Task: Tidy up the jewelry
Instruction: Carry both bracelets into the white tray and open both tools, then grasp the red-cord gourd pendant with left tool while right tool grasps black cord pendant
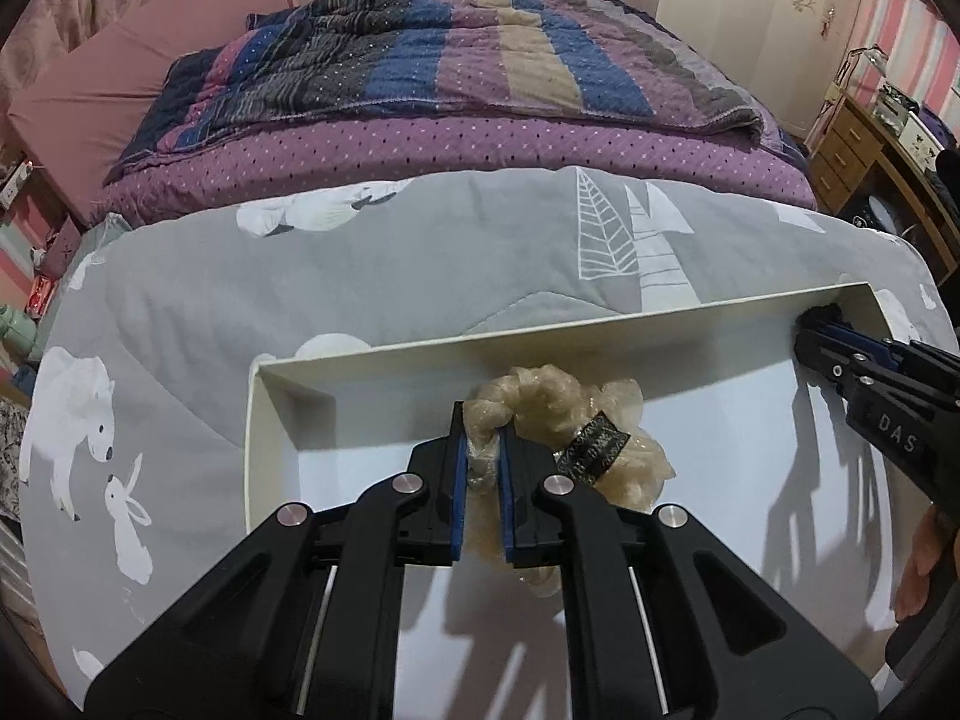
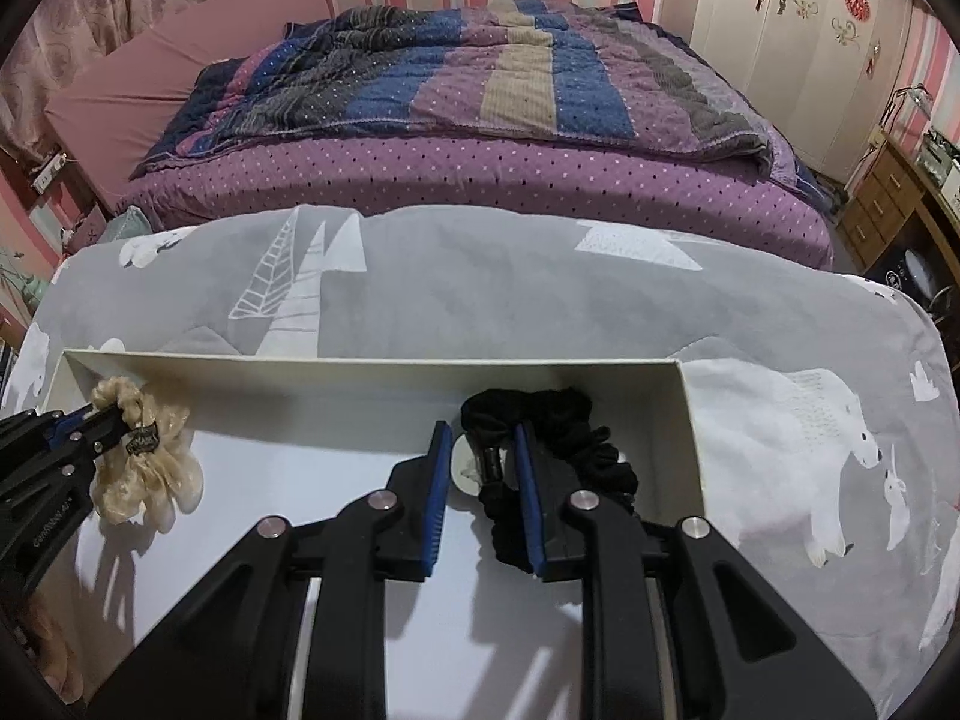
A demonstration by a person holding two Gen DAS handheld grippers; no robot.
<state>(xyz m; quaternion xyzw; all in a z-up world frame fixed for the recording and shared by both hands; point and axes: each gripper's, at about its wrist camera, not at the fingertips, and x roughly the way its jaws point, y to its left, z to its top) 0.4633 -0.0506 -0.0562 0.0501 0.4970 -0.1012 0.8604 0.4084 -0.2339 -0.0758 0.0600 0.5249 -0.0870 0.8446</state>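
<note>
Left wrist view — your left gripper [image 1: 483, 456] pinches the cream gauzy scrunchie [image 1: 564, 420]; your right gripper [image 2: 483, 468] clasps the black fabric scrunchie [image 2: 558, 438] — both inside the shallow white cardboard box [image 2: 372, 369].

White capital letters "DAS" stand on the black arm of the right gripper [image 1: 819, 324], where it reaches in over the right-hand end of the white tray [image 1: 540, 333] — that is the one marking that reads clearly. The left gripper [image 2: 90, 414] carries a line of small white letters along its black body at the left edge of the right wrist view, too blurred to make out. The cream scrunchie [image 1: 570, 414], lying near the tray's far wall, wears a black band [image 1: 594, 450] with pale woven lettering — a label of some kind, but the words cannot be read.
</note>
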